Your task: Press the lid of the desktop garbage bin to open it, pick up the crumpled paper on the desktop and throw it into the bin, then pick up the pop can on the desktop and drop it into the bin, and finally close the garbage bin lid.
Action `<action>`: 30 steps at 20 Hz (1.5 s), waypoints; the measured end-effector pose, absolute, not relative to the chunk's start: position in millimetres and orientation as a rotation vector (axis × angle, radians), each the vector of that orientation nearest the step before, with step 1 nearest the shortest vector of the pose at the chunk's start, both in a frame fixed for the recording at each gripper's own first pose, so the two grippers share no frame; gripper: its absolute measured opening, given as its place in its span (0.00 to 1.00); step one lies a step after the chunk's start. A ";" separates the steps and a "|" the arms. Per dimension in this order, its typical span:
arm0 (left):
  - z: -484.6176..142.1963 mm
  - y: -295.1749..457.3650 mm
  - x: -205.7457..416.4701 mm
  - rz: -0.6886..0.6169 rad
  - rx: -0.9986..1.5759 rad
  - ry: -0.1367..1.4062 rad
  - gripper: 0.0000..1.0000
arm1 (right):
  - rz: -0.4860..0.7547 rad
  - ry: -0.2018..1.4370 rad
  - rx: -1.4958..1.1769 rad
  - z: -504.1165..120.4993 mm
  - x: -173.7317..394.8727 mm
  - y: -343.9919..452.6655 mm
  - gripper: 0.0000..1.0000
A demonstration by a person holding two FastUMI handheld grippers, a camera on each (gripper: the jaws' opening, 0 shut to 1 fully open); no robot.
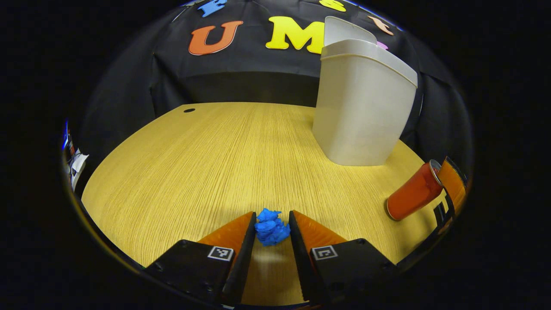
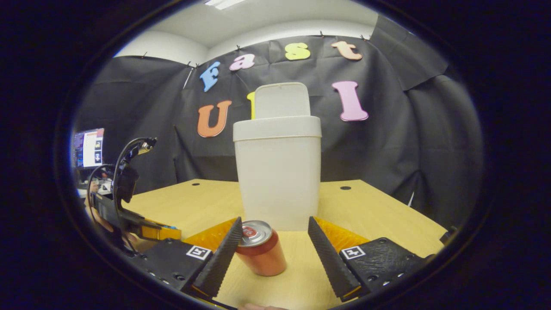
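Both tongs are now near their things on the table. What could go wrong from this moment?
1. The crumpled paper sits only at the tips of the open left tongs; closing here may pinch just its edge and let it slip.
2. The pop can stands close against one finger of the open right tongs, so a nudge could tip it.
3. The bin is tall with its lid up; a low carry could knock it.

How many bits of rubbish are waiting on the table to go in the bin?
2. A blue crumpled paper lies between the left gripper fingers. A red pop can stands before the open garbage bin, between the right gripper fingers. The bin's inside is hidden.
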State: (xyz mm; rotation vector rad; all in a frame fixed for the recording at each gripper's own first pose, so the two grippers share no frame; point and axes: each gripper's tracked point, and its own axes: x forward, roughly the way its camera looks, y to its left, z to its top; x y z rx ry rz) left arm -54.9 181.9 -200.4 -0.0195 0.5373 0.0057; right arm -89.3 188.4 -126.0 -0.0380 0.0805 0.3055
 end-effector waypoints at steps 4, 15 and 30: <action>-189.5 179.4 -54.6 0.003 0.006 0.489 0.51 | 0.350 0.073 -0.071 -130.1 -100.5 197.8 0.94; -188.9 174.8 -56.5 -0.002 -0.010 0.478 0.51 | 0.338 0.063 -0.091 -128.6 -97.6 204.4 0.95; -184.7 175.7 -53.6 -0.034 0.001 0.444 0.51 | 0.336 0.276 0.061 -161.8 -53.5 241.6 0.96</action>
